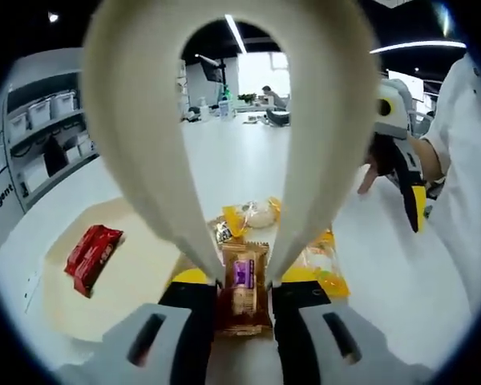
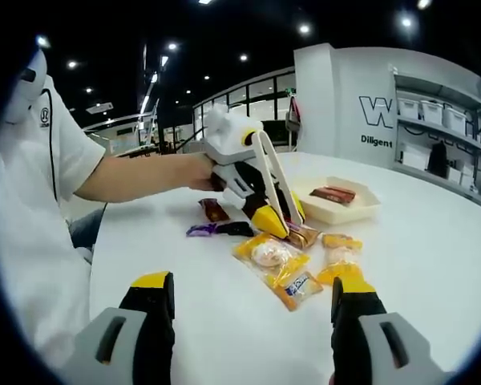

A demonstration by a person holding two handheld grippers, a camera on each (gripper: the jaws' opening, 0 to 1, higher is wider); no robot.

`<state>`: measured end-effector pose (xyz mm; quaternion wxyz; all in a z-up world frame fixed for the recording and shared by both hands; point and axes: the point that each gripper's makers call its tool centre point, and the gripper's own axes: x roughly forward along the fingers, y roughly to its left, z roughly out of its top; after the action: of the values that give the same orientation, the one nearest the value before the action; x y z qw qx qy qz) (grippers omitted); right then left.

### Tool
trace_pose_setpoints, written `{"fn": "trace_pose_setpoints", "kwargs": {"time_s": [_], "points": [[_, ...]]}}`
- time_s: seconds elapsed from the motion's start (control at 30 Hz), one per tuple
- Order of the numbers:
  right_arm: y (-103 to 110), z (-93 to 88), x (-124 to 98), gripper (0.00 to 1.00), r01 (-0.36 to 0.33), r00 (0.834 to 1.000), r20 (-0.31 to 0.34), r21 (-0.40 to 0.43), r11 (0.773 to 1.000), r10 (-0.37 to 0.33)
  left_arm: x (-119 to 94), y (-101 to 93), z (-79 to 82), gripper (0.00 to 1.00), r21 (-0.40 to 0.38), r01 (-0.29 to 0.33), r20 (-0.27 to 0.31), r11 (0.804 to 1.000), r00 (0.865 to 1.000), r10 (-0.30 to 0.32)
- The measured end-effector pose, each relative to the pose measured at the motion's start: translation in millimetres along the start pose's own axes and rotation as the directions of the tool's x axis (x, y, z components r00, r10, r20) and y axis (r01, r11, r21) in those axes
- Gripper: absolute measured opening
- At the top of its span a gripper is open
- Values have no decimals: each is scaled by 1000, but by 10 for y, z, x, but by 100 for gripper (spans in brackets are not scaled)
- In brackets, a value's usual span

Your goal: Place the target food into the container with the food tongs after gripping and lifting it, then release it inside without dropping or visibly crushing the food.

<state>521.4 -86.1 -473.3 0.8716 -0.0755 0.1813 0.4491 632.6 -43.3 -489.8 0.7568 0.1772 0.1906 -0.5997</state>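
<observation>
Left gripper view, lower left: red packets (image 1: 92, 255) lie in your container (image 1: 60, 309); at centre your left gripper (image 1: 244, 290), clenched on the tongs (image 1: 160, 160), pinches the brown snack (image 1: 244, 287); next, lift gently; your right gripper (image 2: 252, 317) gapes empty.

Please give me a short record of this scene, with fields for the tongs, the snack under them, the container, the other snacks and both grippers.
tongs: cream, held in left gripper, tips at a snack
snack: brown packet with purple label, on table
container: shallow cream tray, red packet inside
other snacks: yellow packets, dark wrappers on white table
right gripper: open, holds nothing
</observation>
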Motion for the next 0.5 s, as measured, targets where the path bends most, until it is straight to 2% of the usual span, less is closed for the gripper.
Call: {"fn": "trace_pose_setpoints", "kwargs": {"time_s": [0.5], "points": [[10, -12, 6, 79, -2, 1000, -1, 2, 1000, 2, 24, 5, -20, 26, -53, 22, -6, 998, 1000, -22]]}}
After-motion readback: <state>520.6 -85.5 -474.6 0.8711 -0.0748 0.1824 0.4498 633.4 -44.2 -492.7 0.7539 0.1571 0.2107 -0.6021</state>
